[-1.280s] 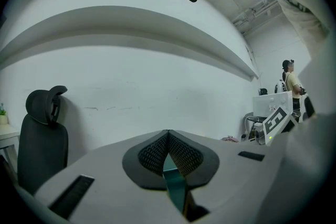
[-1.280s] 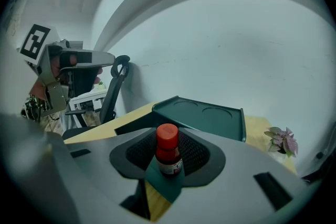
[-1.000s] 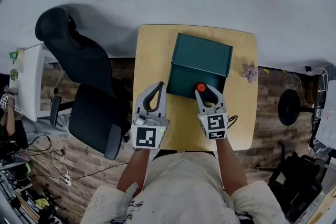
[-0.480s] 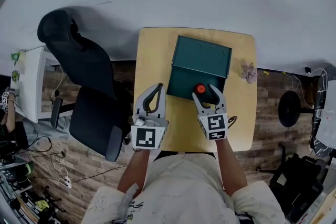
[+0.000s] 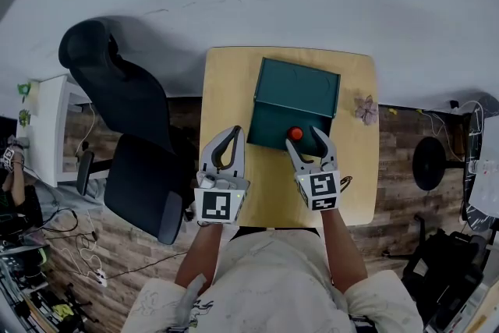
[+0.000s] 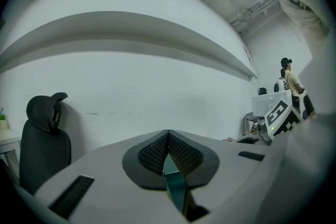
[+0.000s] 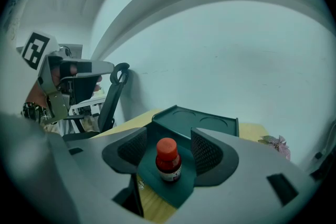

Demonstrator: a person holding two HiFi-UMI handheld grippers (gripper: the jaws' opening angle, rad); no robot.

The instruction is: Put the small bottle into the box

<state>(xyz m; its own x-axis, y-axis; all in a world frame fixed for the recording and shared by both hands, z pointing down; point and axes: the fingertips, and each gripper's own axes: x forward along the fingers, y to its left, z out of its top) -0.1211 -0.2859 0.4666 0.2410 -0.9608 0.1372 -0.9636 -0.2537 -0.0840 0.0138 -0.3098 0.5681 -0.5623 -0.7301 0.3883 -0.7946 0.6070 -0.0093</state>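
Your right gripper [image 5: 306,138] has just spread its jaws wide, letting go of the small red-capped bottle [image 7: 168,161], which stands upright at the frame's lower centre inside the dark green box [image 5: 269,125]. I'd judge the placing done. Your left gripper [image 5: 226,146], at lower left, is closed and empty.

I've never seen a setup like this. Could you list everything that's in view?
table: one, light wood, centre.
box: one, dark teal, lid raised, on the table.
small bottle: one, red cap, upright on the box's near part.
dried sprig: one, pinkish, table's right edge.
office chair: one, black, left of the table.
shelf unit: one, white, far left.
left gripper: one, grey, shut and empty, near the table's front left.
right gripper: one, grey, jaws have just been opening, small bottle standing free between them.
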